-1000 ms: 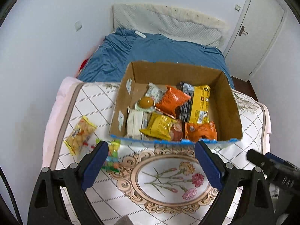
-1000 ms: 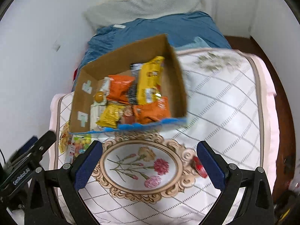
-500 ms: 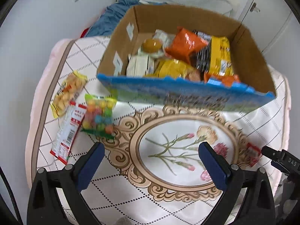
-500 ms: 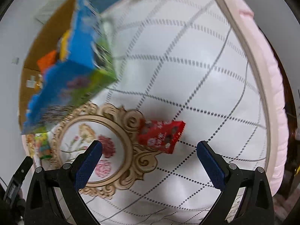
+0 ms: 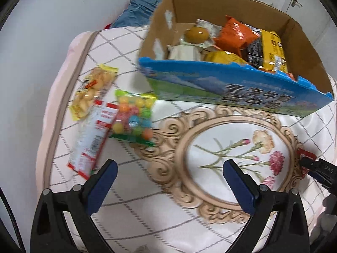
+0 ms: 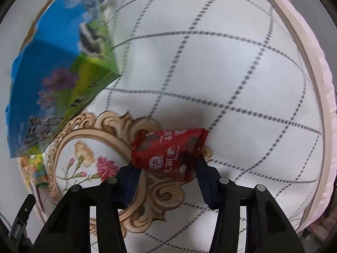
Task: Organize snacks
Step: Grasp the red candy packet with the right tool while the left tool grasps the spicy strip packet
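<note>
On the quilted table cover (image 5: 130,191), left wrist view: left gripper (image 5: 168,181) hangs with its blue fingers spread wide, holding nothing. Cardboard box (image 5: 236,84) stands at the far side, filled with snack packs. Left of the box lie a yellow biscuit pack (image 5: 92,90), a bag of coloured candy balls (image 5: 132,118) and a red-and-white packet (image 5: 92,135), the packet partly under the candy bag.

Right wrist view: right gripper (image 6: 166,172) has its fingers closed against both ends of a red snack packet (image 6: 168,151), near the cover's floral medallion. Box (image 6: 52,84) appears far left, blurred.
</note>
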Demonstrator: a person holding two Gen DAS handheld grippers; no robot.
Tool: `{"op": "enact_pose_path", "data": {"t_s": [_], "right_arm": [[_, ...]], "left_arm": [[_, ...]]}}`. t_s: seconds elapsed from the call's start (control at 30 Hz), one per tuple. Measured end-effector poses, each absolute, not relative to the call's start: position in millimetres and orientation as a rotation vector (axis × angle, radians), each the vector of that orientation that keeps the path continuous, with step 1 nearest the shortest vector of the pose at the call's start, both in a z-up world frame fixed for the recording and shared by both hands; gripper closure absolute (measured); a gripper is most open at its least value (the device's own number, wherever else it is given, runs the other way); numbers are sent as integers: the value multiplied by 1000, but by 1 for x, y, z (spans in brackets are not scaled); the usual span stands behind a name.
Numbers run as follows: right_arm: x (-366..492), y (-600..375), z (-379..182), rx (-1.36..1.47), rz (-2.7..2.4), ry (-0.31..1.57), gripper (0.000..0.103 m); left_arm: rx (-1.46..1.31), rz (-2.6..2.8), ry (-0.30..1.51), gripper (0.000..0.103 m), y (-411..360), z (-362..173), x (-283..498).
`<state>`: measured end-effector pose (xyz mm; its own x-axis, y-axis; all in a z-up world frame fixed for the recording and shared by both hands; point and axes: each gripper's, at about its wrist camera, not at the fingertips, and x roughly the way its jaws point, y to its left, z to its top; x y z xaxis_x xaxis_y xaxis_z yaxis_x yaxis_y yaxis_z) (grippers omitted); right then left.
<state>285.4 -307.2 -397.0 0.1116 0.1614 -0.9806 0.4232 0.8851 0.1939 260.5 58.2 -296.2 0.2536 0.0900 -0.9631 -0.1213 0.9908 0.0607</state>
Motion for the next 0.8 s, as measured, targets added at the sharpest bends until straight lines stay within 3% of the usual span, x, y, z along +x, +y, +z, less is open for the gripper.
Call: {"op": "enact_pose_path", "data": {"t_s": [0.33,0.8], "right_arm": [[272,-221,-388,467,28,1484,52],[264,-137,-388,368,173,1549,52]], "left_arm": [[-45,240,1337,1,141,-292,264],[2,168,1554,0,174,-367,306]]}}
